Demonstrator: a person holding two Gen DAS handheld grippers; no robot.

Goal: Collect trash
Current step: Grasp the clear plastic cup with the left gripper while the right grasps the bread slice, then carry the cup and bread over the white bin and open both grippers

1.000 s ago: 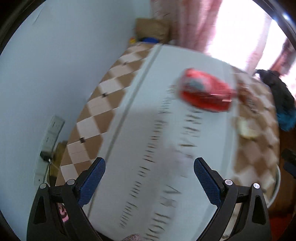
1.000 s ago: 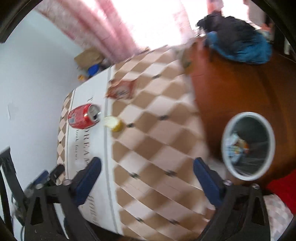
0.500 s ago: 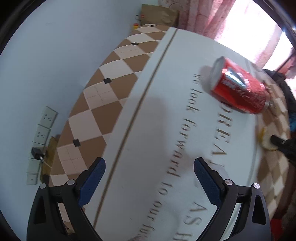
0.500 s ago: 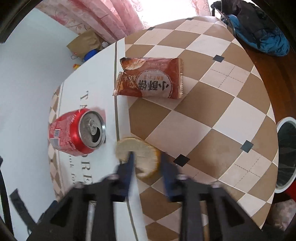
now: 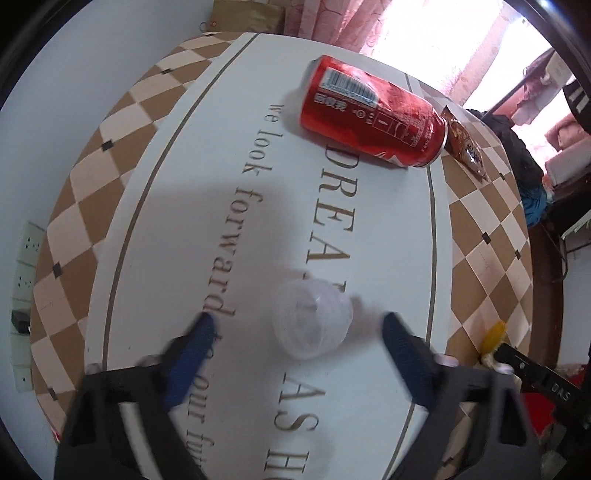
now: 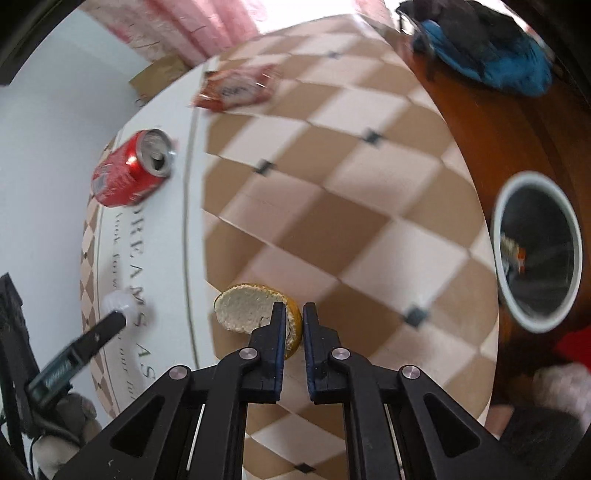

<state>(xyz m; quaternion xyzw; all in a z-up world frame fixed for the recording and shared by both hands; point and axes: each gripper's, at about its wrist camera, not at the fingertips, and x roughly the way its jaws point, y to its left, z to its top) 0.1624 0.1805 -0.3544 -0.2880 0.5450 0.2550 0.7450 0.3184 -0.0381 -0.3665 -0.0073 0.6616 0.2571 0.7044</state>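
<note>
My right gripper (image 6: pixel 293 314) is shut on a piece of orange peel (image 6: pixel 247 308) and holds it above the checkered table; the peel also shows at the right edge of the left wrist view (image 5: pixel 493 334). My left gripper (image 5: pixel 297 330) is open, with a clear plastic cup (image 5: pixel 312 323) lying on its side between the fingers on the white tablecloth. The cup also shows in the right wrist view (image 6: pixel 118 304). A red soda can (image 5: pixel 373 110) lies on its side farther back (image 6: pixel 131 173). A snack wrapper (image 6: pixel 236 86) lies beyond it.
A round bin (image 6: pixel 537 251) with a white rim stands on the floor right of the table and holds some trash. A blue and black bundle of clothes (image 6: pixel 491 55) lies at the far right. Pink curtains (image 5: pixel 354 22) hang behind the table.
My right gripper has closed on the orange peel and lifted it toward the table's front. My left gripper has come down around the plastic cup.
</note>
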